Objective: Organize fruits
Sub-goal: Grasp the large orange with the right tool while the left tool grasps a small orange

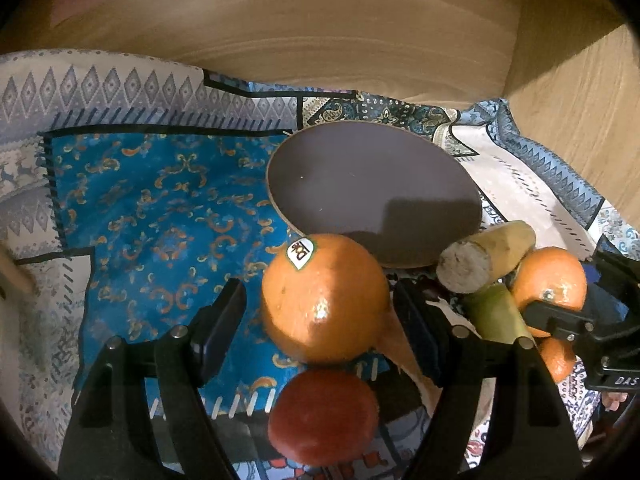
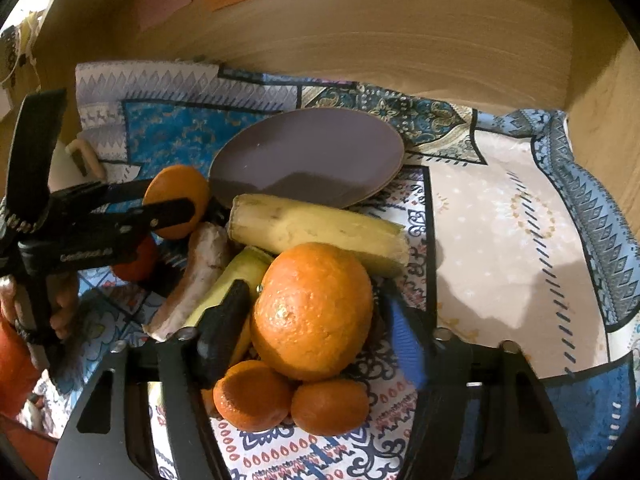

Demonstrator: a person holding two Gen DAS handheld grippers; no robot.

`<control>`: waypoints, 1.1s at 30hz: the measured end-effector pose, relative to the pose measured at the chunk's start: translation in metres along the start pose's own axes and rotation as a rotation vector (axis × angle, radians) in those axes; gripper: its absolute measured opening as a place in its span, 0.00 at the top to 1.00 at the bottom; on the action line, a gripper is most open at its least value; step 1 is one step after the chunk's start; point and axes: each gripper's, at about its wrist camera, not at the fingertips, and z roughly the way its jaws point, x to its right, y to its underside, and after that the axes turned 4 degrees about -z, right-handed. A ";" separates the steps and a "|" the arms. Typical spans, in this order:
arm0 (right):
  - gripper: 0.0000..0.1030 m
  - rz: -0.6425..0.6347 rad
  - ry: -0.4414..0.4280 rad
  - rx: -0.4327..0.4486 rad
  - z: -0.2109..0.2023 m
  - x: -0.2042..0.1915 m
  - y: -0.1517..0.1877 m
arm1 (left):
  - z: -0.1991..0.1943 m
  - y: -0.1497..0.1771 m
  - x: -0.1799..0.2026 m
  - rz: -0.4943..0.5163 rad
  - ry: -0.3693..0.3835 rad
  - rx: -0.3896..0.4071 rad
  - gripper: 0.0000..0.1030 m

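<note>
In the left wrist view a big orange (image 1: 324, 300) with a white sticker lies between the fingers of my left gripper (image 1: 320, 324). The jaws stand open, with a gap at the left pad. A red fruit (image 1: 324, 420) lies just below it. In the right wrist view my right gripper (image 2: 316, 336) straddles another large orange (image 2: 316, 312), its jaws open with a gap at the blue pad (image 2: 406, 344). Two small mandarins (image 2: 252, 396) lie in front of that orange. Peeled banana pieces (image 2: 316, 232) lie behind it. An empty purple plate (image 2: 308, 156) sits beyond the fruit.
A patterned blue and white cloth (image 2: 500, 220) covers the floor of a wooden box, whose walls (image 2: 360, 32) rise at the back and right. A hand (image 2: 60, 308) holds the left gripper (image 2: 164, 206) at the left. The cloth to the right of the fruit is bare.
</note>
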 end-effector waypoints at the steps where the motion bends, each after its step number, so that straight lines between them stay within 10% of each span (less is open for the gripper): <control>1: 0.47 -0.001 -0.007 -0.001 0.000 0.000 0.000 | 0.002 0.000 0.001 0.003 0.002 -0.002 0.26; 19: 0.49 -0.029 0.053 0.098 -0.025 0.000 -0.016 | -0.017 -0.001 0.000 -0.022 0.031 0.033 0.44; 22: 0.49 -0.037 0.069 0.129 -0.032 0.000 -0.024 | -0.024 -0.003 -0.001 -0.033 0.032 0.055 0.55; 24: 0.49 -0.046 0.079 0.151 -0.037 -0.001 -0.029 | -0.034 -0.005 0.001 -0.023 0.028 0.090 0.83; 26: 0.49 -0.055 0.086 0.169 -0.040 -0.002 -0.035 | -0.045 -0.009 0.004 0.004 0.018 0.124 0.84; 28: 0.49 -0.062 0.090 0.183 -0.043 -0.002 -0.038 | -0.051 -0.012 0.005 0.009 0.020 0.132 0.82; 32: 0.49 -0.067 0.090 0.194 -0.045 -0.004 -0.039 | -0.050 -0.010 0.003 -0.005 -0.016 0.140 0.20; 33: 0.49 -0.067 0.088 0.194 -0.046 -0.004 -0.038 | -0.049 -0.009 0.002 -0.006 -0.026 0.146 0.17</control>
